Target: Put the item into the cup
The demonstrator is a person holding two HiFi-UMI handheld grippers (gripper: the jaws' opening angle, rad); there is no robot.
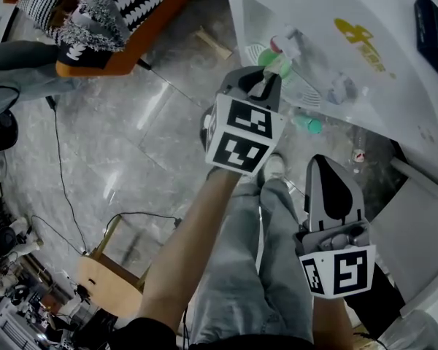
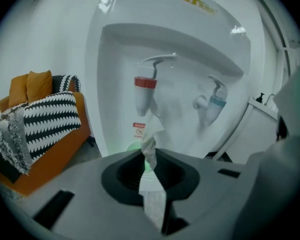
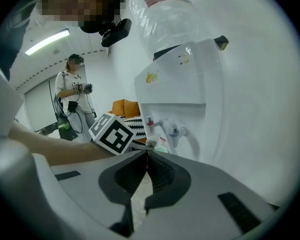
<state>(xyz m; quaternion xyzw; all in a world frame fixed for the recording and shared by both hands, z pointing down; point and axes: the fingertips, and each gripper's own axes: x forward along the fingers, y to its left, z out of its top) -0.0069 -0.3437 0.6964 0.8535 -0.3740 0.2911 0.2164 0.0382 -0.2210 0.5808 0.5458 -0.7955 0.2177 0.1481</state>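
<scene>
We see the left gripper (image 2: 150,156) clamped on a thin white packet (image 2: 153,199); the packet stands upright between the jaws and pokes out past the tips. Straight ahead of this gripper is a white water dispenser (image 2: 115,84), with the red tap (image 2: 145,82) above and just beyond the tips and the blue tap (image 2: 216,102) off to their right. A green cup (image 2: 134,146) sits low in the dispenser recess under the red tap, just past the jaw tips and slightly left of the packet; it is blurred and we cannot tell if the packet touches it. Far to the left of this gripper is an orange sofa (image 2: 45,119) with a black-and-white throw. The right gripper (image 3: 147,153) has its jaws pressed together with nothing between them. In the head view it is held lower and nearer the body than the left gripper, well apart from the dispenser. Beyond it to the left, a second person (image 3: 72,104) stands in the background.
</scene>
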